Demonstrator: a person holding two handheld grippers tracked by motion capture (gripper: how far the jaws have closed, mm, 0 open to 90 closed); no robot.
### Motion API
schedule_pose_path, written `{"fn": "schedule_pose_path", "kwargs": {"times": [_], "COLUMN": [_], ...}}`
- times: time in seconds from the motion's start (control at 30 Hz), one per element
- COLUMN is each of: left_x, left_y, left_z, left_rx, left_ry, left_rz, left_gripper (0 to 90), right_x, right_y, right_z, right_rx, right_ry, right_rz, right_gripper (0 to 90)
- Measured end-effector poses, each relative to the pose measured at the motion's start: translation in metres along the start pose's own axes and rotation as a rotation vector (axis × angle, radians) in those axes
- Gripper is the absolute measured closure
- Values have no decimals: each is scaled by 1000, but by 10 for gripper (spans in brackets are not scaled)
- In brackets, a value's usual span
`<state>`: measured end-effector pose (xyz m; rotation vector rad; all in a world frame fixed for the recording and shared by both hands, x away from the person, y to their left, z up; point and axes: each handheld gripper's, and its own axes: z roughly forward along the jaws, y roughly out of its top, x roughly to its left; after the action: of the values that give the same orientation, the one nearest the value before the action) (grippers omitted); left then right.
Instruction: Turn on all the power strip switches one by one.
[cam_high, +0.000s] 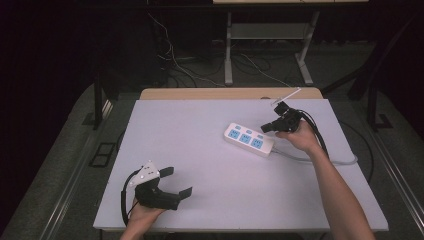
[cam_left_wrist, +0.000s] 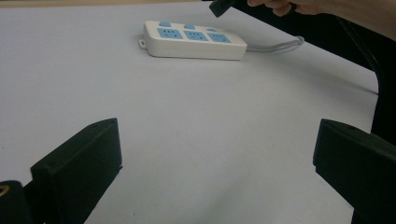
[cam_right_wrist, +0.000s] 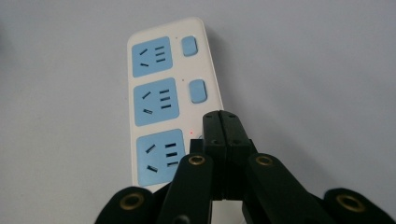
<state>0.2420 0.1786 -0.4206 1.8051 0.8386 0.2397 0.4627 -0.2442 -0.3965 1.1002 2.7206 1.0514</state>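
A white power strip (cam_high: 248, 139) with three blue sockets lies on the right half of the table; its grey cord (cam_high: 320, 160) runs off to the right. My right gripper (cam_high: 267, 128) is shut with nothing in it, tips just over the strip's near end. In the right gripper view the closed tips (cam_right_wrist: 221, 120) cover the third blue switch, beside a small red light (cam_right_wrist: 191, 132); two other switches (cam_right_wrist: 198, 90) show. My left gripper (cam_high: 177, 182) rests open near the front left edge, well away from the strip (cam_left_wrist: 194, 40), with bare table between its jaws.
The table (cam_high: 200, 150) has a pale grey top with a wooden strip at its far edge. A thin white stick (cam_high: 286, 95) lies at the far right edge. Cables and desk legs (cam_high: 228, 50) stand on the floor behind.
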Motion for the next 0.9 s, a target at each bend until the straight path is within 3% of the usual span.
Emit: {"fn": "schedule_pose_path", "kwargs": {"times": [0.53, 0.9], "left_x": [0, 1], "left_y": [0, 0], "left_z": [0, 0], "left_rx": [-2, -3], "left_ry": [-2, -2], "left_rz": [0, -1], "left_gripper": [0, 0], "right_x": [9, 14], "right_y": [31, 44], "right_z": [-6, 6], "right_rx": [-14, -2], "right_ry": [-1, 7], "right_rz": [-44, -51], "right_gripper": [900, 900]}}
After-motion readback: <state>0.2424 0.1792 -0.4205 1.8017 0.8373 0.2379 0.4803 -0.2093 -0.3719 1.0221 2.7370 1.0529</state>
